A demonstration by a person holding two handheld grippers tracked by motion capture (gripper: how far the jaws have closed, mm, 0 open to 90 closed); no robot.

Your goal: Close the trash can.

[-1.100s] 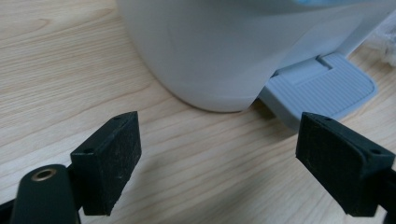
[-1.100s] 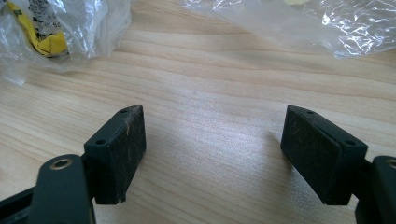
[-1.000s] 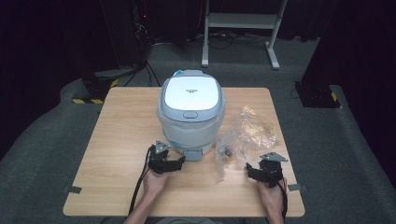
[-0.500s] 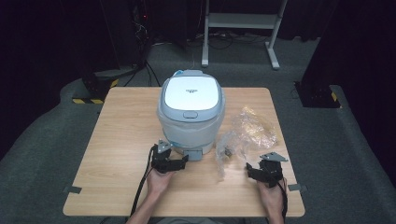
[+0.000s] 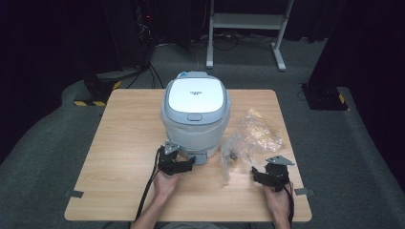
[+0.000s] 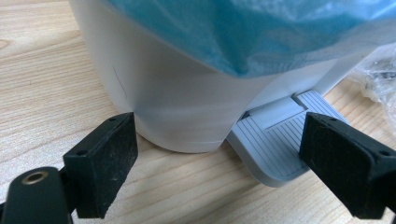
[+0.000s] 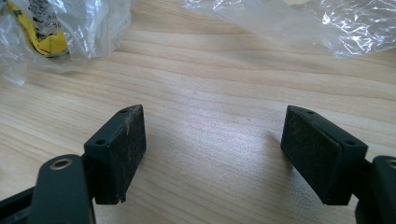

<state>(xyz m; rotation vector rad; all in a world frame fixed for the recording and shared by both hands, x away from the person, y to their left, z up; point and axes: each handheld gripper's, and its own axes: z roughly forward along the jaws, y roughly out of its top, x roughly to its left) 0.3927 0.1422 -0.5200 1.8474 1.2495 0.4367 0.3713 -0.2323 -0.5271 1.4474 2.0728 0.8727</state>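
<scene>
bin pedal step | left gripper jaws apart, near pedal | right gripper jaws apart, idle by bags | advice: press pedal centre squarely, keep bin from sliding

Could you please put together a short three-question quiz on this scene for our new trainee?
1. True or false: the left gripper is shut on the pedal of the white pedal bin.
2. Which gripper is nearer the crumpled clear plastic bags? A. left B. right
3. Is the bin's lid up or down?

Key: 1 false, its jaws stand open at the bin's base; 2 B, the right gripper; 3 down.
</scene>
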